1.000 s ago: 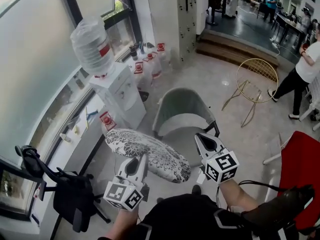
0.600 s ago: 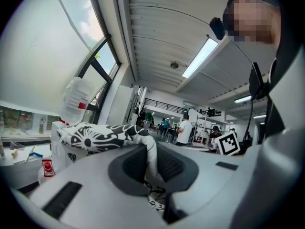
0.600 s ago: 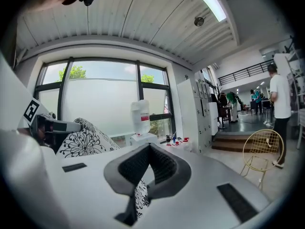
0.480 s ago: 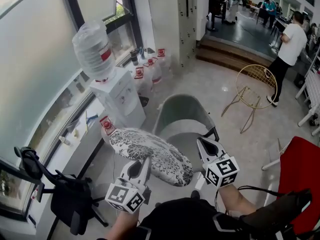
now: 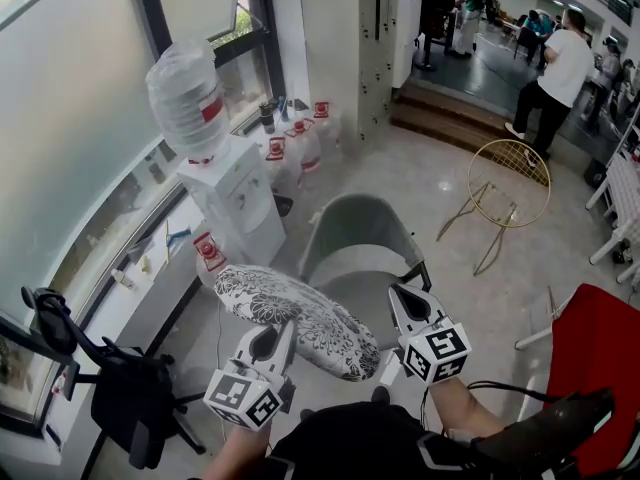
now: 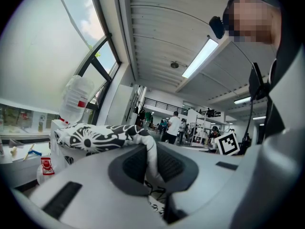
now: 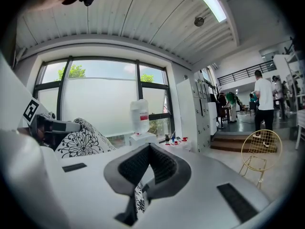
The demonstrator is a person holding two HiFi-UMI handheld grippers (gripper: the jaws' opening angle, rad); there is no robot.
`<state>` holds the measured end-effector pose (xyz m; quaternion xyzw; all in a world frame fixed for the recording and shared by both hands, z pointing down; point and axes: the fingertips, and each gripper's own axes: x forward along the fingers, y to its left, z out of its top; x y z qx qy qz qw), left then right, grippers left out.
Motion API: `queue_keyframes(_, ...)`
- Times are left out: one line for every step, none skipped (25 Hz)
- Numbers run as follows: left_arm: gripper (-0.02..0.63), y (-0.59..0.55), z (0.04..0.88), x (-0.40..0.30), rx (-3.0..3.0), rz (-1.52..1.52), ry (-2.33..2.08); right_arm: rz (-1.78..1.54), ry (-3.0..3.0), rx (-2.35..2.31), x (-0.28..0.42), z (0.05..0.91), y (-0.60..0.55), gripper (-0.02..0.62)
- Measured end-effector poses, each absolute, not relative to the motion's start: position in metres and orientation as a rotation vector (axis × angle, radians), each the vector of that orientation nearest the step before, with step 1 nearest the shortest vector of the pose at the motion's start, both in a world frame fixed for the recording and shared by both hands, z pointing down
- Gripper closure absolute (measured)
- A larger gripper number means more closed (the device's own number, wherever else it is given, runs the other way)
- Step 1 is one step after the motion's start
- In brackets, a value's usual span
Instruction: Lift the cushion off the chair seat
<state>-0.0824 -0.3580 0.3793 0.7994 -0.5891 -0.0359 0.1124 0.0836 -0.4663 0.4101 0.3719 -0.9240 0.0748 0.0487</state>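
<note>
Left claw: the left claw (image 5: pixel 282 330) is clamped almost closed on the rim of the round black-and-white flower-print cushion (image 5: pixel 290 306). A fold of its fabric runs up between the ribbed pads (image 6: pixel 169 163).
Right claw: the right claw (image 5: pixel 402 296) has its tips together with nothing pinched. A scrap of the print shows only low down, through the slot behind the pads.
Cushion: it hangs tilted in the air from the left claw alone. It is off the seat, over the near left edge of the grey shell chair (image 5: pixel 358 230).
Writing: none can be read. Each claw's cube carries black-and-white square markers. The clear water bottle (image 5: pixel 187 88) on the white dispenser (image 5: pixel 238 196) has a red label, too small to read.
Head view only: the gold wire chair (image 5: pixel 508 176) on the pale floor, and both claws together.
Left gripper view only: the pinched fabric close up, and the right claw's marker off to the right.
Right gripper view only: the cushion's flower face, seen side-on at the left.
</note>
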Motion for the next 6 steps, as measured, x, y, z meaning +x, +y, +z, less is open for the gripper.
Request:
queue_keyframes(0.577, -0.3582, 0.3786, -0.0823, 2.348, -0.106, -1.728, 0.229, -2.815, 1.135, 0.0837, 0.4094, -0.4664, 0.589)
queue_keyframes(0.577, -0.3583, 0.378, -0.0823, 2.35, -0.107, -1.728, 0.229, -2.814, 1.138, 0.0839, 0.409, -0.4665, 0.588)
queue_keyframes(0.577, -0.3581, 0.3775, -0.0821, 2.349, -0.107, -1.729, 0.229, -2.813, 1.141, 0.0842, 0.409, -0.4663, 0.589)
queue_keyframes(0.577, -0.3578, 0.3772, -0.0819, 2.346, -0.108, -1.73, 0.229, -2.811, 1.143, 0.0847, 0.4092, -0.466, 0.589)
queue_keyframes(0.577, -0.3574, 0.377, -0.0817, 2.343, -0.109, -1.732, 0.229, -2.81, 1.144, 0.0851, 0.4094, -0.4658, 0.589)
queue_keyframes(0.577, -0.357, 0.3769, -0.0815, 2.34, -0.111, -1.733, 0.228, -2.809, 1.146, 0.0856, 0.4097, -0.4655, 0.589)
